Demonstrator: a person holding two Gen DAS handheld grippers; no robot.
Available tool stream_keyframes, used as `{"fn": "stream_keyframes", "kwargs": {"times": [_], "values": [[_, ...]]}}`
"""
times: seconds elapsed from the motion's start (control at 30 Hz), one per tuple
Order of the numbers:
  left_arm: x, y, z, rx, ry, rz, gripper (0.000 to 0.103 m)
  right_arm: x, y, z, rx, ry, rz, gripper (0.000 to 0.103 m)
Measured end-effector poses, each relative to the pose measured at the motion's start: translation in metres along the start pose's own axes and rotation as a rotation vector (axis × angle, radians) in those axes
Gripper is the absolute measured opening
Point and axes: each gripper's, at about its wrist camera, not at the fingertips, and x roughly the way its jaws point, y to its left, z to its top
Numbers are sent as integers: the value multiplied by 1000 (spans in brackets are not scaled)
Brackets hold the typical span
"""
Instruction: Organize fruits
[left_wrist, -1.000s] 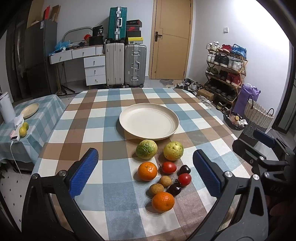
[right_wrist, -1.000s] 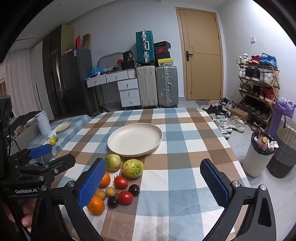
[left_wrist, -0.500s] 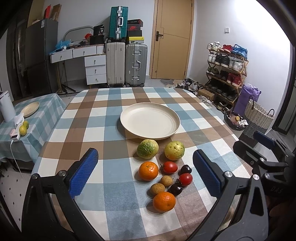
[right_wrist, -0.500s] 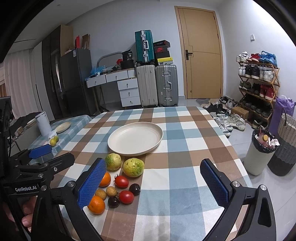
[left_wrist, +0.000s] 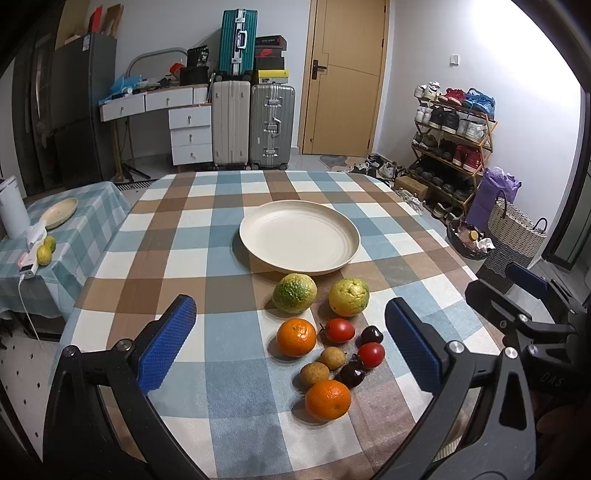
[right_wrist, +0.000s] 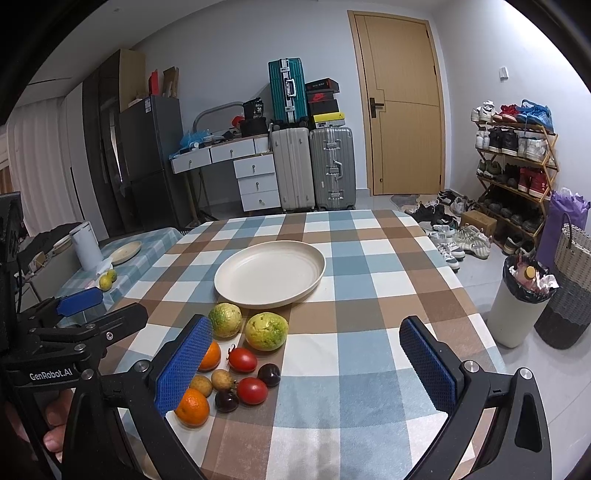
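Left gripper (left_wrist: 291, 354) hovers above the fruit cluster (left_wrist: 327, 345), jaws spread, holding nothing; right gripper (right_wrist: 306, 365) hangs beside it, likewise spread; fruits lie on the checked tablecloth (left_wrist: 177, 236) just before the bare cream plate (left_wrist: 299, 236).

The plate (left_wrist: 299, 236) sits mid-table (left_wrist: 177, 251). Just before it lie two large fruits (left_wrist: 294, 293) side by side. Nearer the camera, a cluster of small fruits: oranges (left_wrist: 296, 337) on the left and at the near end, tomatoes (left_wrist: 340, 329) to the right.
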Motion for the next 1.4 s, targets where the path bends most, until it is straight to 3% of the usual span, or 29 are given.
{"fn": "stream_keyframes", "kwargs": {"times": [0.97,1.4], "values": [[11,4,-8,-8,25,-3,102,0,-1,-2,19,13,10,103],[46,9,-29,4,122,-21,102,13,-6,-10,29,48,4,103]]}}
